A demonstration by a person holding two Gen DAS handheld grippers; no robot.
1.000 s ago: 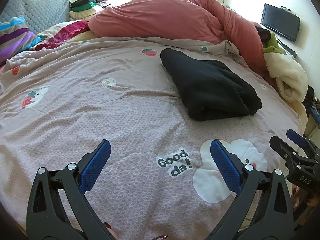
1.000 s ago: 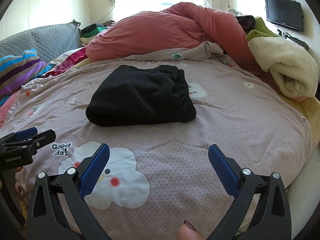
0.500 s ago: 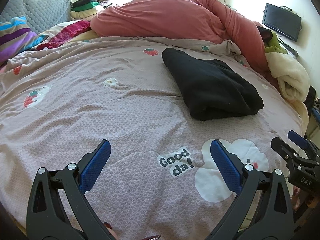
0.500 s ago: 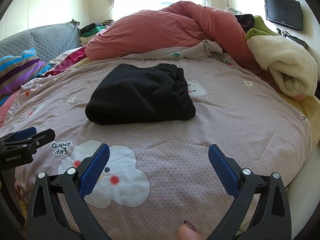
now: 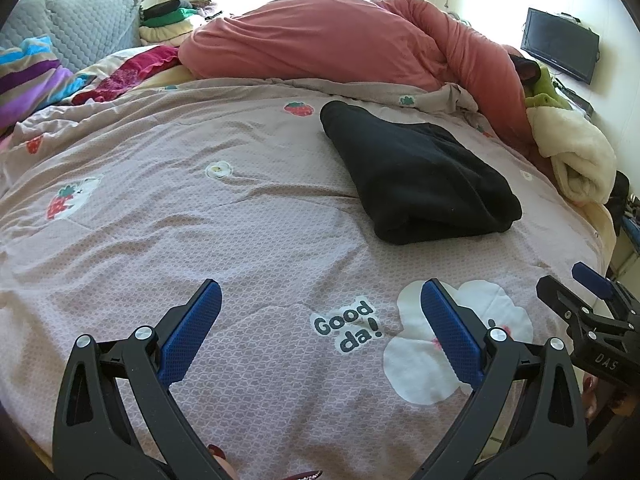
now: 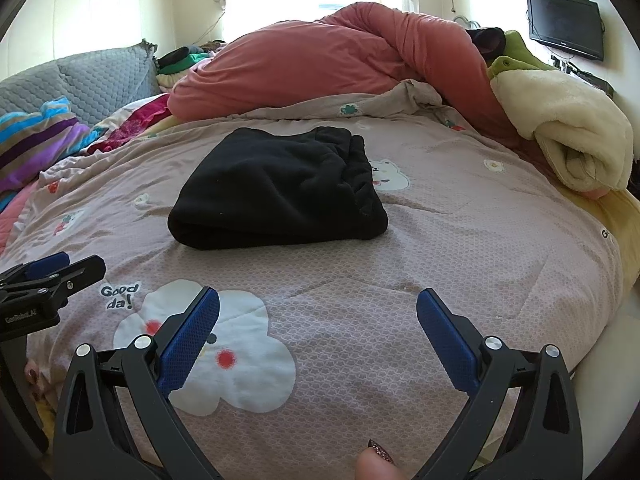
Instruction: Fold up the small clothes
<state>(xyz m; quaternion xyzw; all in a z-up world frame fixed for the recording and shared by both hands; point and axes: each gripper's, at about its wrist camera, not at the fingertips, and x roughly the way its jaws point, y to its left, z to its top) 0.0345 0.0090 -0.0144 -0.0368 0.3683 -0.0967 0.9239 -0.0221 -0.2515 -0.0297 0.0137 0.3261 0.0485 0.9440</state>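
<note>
A black garment (image 5: 420, 178) (image 6: 280, 192) lies folded into a thick bundle on the mauve patterned bedspread (image 5: 200, 216) (image 6: 460, 248). My left gripper (image 5: 320, 304) hovers open above the near part of the bed, well short of the garment, with nothing between its blue pads. My right gripper (image 6: 318, 312) is open too, empty, and sits nearer the bed's front edge with the garment ahead and slightly left. Each gripper shows at the edge of the other's view: the right gripper (image 5: 592, 300) at the far right, the left gripper (image 6: 48, 276) at the far left.
A big pink duvet (image 5: 340, 48) (image 6: 320, 64) is heaped at the back of the bed. A cream fleece blanket (image 5: 576, 160) (image 6: 568, 128) is rolled at the right. Striped pillows (image 5: 28, 80) and a grey headboard (image 6: 92, 80) stand at the left. A wall TV (image 6: 564, 24) hangs at the right.
Both grippers have drifted slightly back and down from the garment, still open. The garment has not moved.
</note>
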